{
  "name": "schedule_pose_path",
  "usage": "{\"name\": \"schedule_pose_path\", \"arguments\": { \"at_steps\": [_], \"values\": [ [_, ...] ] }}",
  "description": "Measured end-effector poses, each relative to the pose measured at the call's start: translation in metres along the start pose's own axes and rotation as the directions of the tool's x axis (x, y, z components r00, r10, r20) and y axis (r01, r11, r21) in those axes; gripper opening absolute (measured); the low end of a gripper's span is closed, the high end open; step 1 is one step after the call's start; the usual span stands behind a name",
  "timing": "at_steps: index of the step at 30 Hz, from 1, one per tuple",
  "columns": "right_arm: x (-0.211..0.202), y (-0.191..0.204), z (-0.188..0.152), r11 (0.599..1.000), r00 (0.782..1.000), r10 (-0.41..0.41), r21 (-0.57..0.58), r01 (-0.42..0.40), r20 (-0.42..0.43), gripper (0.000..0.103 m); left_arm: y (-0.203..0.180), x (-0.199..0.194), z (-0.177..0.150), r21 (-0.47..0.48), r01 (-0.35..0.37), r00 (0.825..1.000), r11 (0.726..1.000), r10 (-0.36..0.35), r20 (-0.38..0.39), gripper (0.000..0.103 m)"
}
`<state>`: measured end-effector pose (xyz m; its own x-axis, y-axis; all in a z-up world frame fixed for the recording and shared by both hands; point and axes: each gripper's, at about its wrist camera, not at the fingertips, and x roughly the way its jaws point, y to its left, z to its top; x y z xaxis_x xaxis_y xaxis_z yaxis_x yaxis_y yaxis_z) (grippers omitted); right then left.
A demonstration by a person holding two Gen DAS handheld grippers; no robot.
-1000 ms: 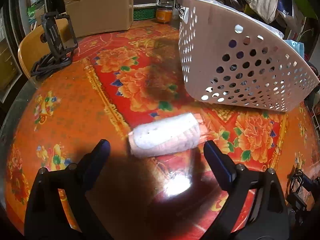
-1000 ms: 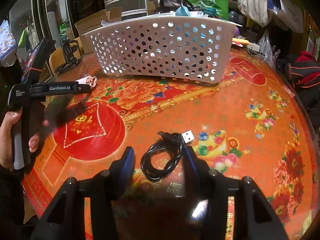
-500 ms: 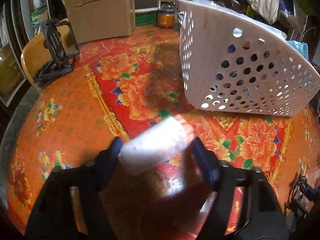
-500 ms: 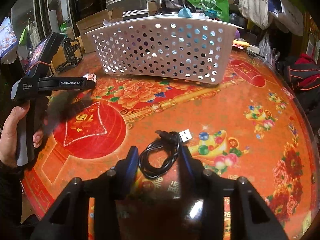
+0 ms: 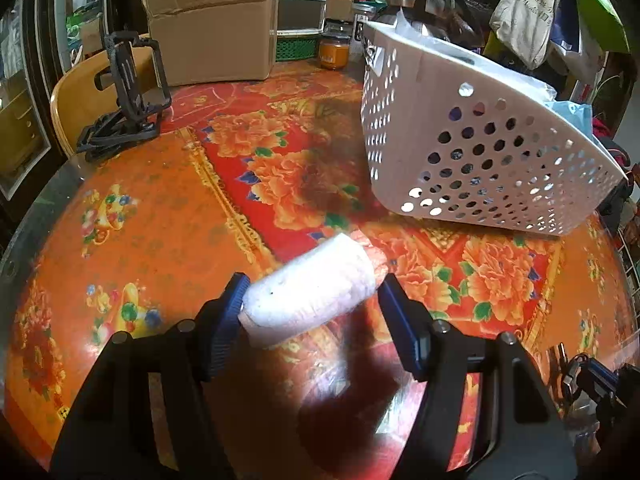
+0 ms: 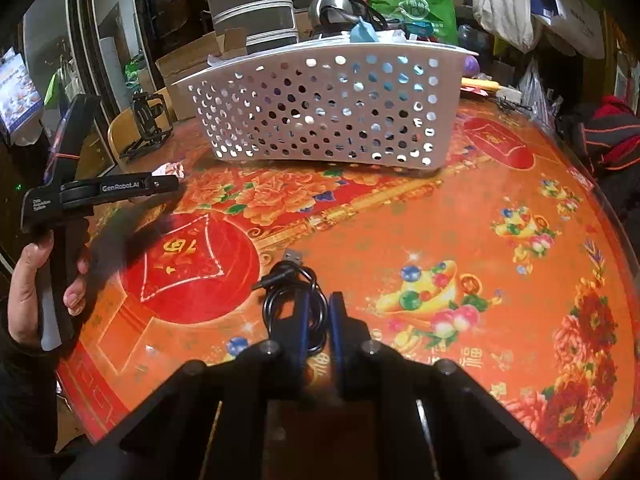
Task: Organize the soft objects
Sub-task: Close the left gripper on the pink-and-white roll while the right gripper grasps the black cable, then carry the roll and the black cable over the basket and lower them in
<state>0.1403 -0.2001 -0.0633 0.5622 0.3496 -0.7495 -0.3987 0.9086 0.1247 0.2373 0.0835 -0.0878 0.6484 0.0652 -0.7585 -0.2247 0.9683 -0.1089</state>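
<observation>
A rolled white-and-pink cloth (image 5: 312,286) sits between the fingers of my left gripper (image 5: 310,296), which is shut on its ends and holds it just above the table. Its tip shows in the right wrist view (image 6: 170,170) beyond the left gripper's body (image 6: 100,190). The white perforated basket (image 5: 472,148) stands ahead to the right, and also shows in the right wrist view (image 6: 320,108). My right gripper (image 6: 319,312) is shut on a coiled black USB cable (image 6: 294,292) lying on the table.
The round table has a red-orange floral cover (image 5: 160,208). A cardboard box (image 5: 212,28), an orange jar (image 5: 334,50), a black stand (image 5: 128,92) and a wooden chair (image 5: 80,92) lie at the far left. Bags and clutter lie behind the basket.
My left gripper closed onto the rolled cloth and lifted it slightly. My right gripper closed in on the cable coil.
</observation>
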Motion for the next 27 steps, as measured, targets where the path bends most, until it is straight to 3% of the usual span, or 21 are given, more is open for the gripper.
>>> {"name": "schedule_pose_path", "arguments": {
  "at_steps": [7,15,27],
  "values": [
    [0.003,0.006,-0.001,1.0,1.0,-0.004,-0.024,0.004,-0.012,0.008,0.004,-0.009,-0.004,-0.003,0.021,1.0,1.0,-0.021,0.012,0.064],
    [-0.017,0.011,0.007,0.999,0.997,-0.007,-0.031,0.01,0.072,0.007,0.01,-0.027,-0.003,-0.004,0.04,0.998,0.999,-0.039,0.049,0.064],
    [-0.059,-0.001,0.059,1.0,0.982,-0.007,-0.009,0.009,0.19,0.007,-0.011,-0.085,0.024,0.042,0.074,0.987,0.996,-0.079,0.142,0.064]
  ]
}}
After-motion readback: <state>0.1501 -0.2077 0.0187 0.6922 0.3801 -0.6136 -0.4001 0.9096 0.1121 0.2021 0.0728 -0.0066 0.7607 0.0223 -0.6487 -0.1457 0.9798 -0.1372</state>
